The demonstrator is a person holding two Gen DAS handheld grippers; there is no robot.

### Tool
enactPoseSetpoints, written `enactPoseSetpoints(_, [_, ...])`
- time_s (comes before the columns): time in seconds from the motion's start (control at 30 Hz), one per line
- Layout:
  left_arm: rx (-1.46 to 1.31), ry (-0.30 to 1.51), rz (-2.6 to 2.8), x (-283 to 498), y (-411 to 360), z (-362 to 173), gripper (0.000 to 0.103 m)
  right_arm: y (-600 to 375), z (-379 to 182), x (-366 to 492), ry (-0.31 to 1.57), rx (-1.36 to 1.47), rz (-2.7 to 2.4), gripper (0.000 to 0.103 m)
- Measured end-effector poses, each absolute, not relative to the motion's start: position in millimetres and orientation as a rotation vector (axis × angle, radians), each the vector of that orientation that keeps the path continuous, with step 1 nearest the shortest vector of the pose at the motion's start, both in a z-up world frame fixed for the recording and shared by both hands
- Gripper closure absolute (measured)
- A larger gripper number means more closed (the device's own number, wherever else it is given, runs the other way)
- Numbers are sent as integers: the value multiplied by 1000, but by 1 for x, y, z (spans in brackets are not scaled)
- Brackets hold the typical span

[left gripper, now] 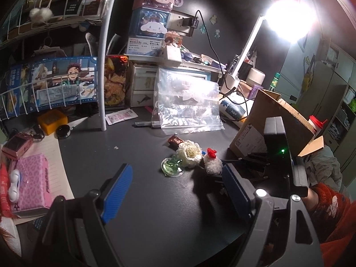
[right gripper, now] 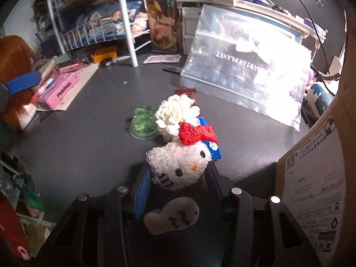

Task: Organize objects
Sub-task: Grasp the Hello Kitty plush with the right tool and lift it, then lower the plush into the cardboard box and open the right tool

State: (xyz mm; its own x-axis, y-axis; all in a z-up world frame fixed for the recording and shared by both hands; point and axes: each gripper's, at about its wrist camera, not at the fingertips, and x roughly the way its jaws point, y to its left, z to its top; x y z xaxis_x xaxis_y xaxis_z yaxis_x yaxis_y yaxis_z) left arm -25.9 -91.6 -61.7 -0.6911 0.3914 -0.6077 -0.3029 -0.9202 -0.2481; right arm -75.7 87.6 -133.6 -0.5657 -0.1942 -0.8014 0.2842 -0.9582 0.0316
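Observation:
My right gripper point(right gripper: 178, 178) is shut on a white plush cat toy point(right gripper: 178, 166) with a red bow point(right gripper: 197, 132), held low over the dark desk; it also shows in the left wrist view point(left gripper: 212, 163). Just beyond it lie a white fabric flower point(right gripper: 175, 113), a green glass trinket point(right gripper: 142, 123), a blue packet point(right gripper: 213, 148) and a brown wrapped sweet point(left gripper: 174, 141). My left gripper point(left gripper: 175, 187) is open and empty above the desk, left of the right gripper. A cardboard box point(left gripper: 273, 122) stands at the right.
A stack of clear zip bags point(right gripper: 247, 66) lies behind the flower. A pink box point(left gripper: 33, 182) and a pink camera point(left gripper: 17, 144) sit at the left. A white wire rack point(left gripper: 44, 91), its pole point(left gripper: 103, 89), small drawers point(left gripper: 142, 86) and a bright lamp point(left gripper: 289, 20) stand behind.

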Motion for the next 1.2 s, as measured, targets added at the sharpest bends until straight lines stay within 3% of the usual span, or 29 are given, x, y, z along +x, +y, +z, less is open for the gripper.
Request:
enactPoseSetpoints(0.3, [-956, -208, 2435, -29, -70, -53, 23, 49, -80, -41, 206, 1076, -2435, 60])
enactPoseSetpoints(0.57, [-914, -213, 2395, -28, -57, -26, 60, 34, -26, -20, 303, 909, -2393, 60])
enactPoseSetpoints(0.73, [-865, -195, 2378, -31, -43, -3, 70, 46, 2, -17, 340, 855, -2420, 60])
enactPoseSetpoints(1.2, [-827, -81, 2224, -81, 65, 39, 70, 152, 42, -9, 270, 875, -2601, 60])
